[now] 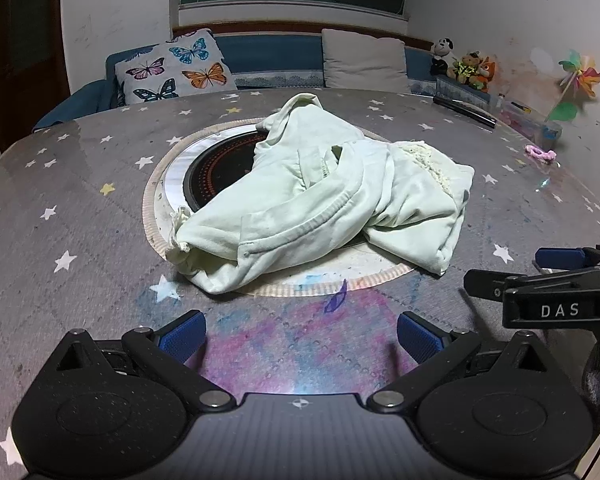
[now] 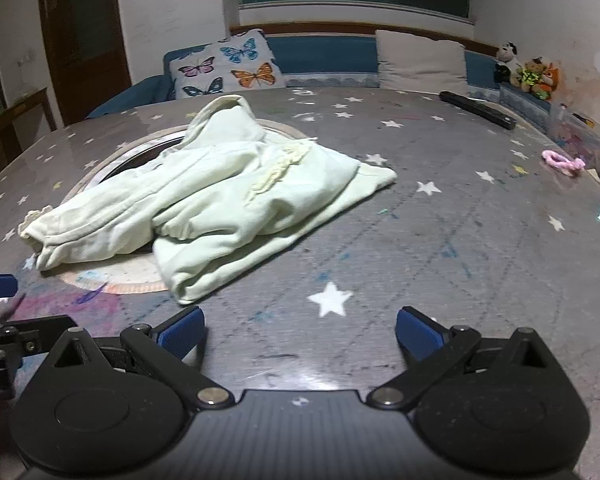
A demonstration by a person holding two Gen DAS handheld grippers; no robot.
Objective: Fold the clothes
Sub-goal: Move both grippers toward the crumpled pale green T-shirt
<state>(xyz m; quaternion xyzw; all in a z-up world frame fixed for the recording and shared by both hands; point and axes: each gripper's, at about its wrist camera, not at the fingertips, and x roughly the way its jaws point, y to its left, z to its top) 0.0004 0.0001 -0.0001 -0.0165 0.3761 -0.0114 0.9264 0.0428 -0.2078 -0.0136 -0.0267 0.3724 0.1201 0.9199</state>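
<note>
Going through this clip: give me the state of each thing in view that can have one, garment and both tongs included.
Pale green garment: crumpled, unfolded, lying partly over the round inset in the table.
Left tongs: open, nothing between them, short of the garment.
Right tongs: open, empty, over bare table beside the garment's near corner.
Pink hair tie: lying loose on the table, apart from the garment.
Black stick-shaped object: lying flat at the far edge.

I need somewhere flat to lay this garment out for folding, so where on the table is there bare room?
Bare star-print tablecloth lies right of the crumpled pale green garment, reaching toward the pink hair tie and black bar. The near strip before both open grippers is also free. The centre is crowded: the garment covers the round cooktop.
</note>
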